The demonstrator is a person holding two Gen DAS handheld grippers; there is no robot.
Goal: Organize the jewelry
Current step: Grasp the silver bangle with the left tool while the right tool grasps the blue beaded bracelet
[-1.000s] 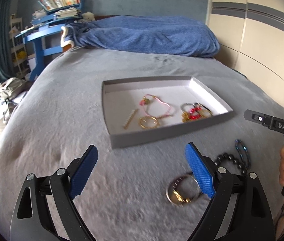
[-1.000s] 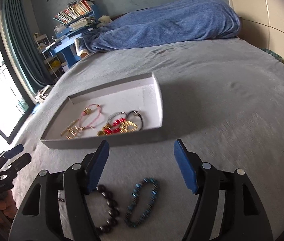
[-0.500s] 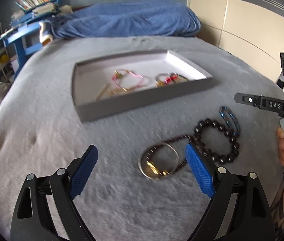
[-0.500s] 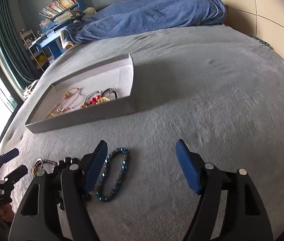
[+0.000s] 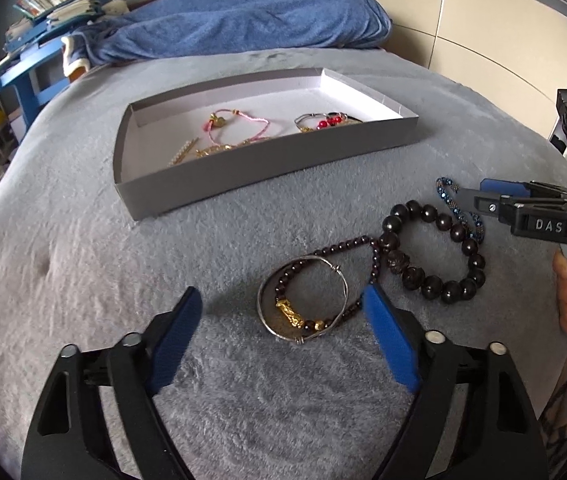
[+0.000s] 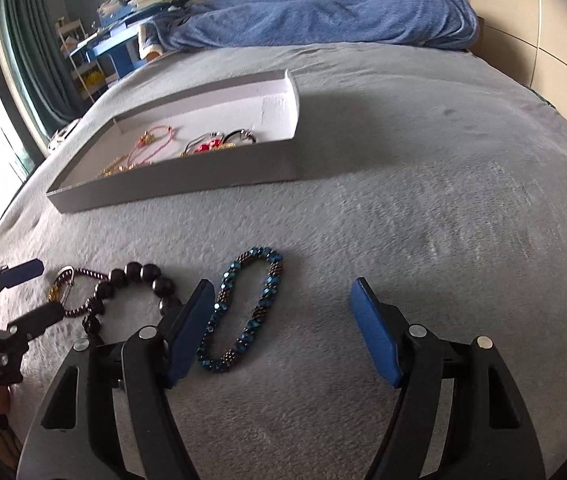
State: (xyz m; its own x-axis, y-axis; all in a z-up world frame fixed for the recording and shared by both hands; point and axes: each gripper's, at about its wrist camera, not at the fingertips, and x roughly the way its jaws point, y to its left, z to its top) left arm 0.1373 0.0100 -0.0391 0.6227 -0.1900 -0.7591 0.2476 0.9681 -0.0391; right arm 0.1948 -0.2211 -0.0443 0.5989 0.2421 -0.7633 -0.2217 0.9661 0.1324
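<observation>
A grey tray (image 5: 243, 176) on the bed holds a pink cord bracelet (image 5: 239, 124), gold pieces and a red-beaded bracelet (image 5: 325, 122); it also shows in the right wrist view (image 6: 171, 190). On the blanket lie a silver bangle with a gold charm (image 5: 303, 300), a black bead bracelet (image 5: 435, 256) and a blue bead bracelet (image 6: 243, 308). My left gripper (image 5: 283, 300) is open, its jaws astride the bangle. My right gripper (image 6: 283, 292) is open, just above the blue bracelet, which lies by its left finger (image 6: 187, 332).
A blue duvet (image 5: 243, 20) is heaped at the head of the bed. A blue desk with books (image 5: 35, 52) stands at the back left. A beige wardrobe (image 5: 483, 32) lines the right side. The grey blanket (image 6: 423, 200) stretches right of the tray.
Both grippers have come down and forward toward the loose bracelets. The bangle now lies between the left jaws, and the blue bracelet sits closer under the right gripper.
</observation>
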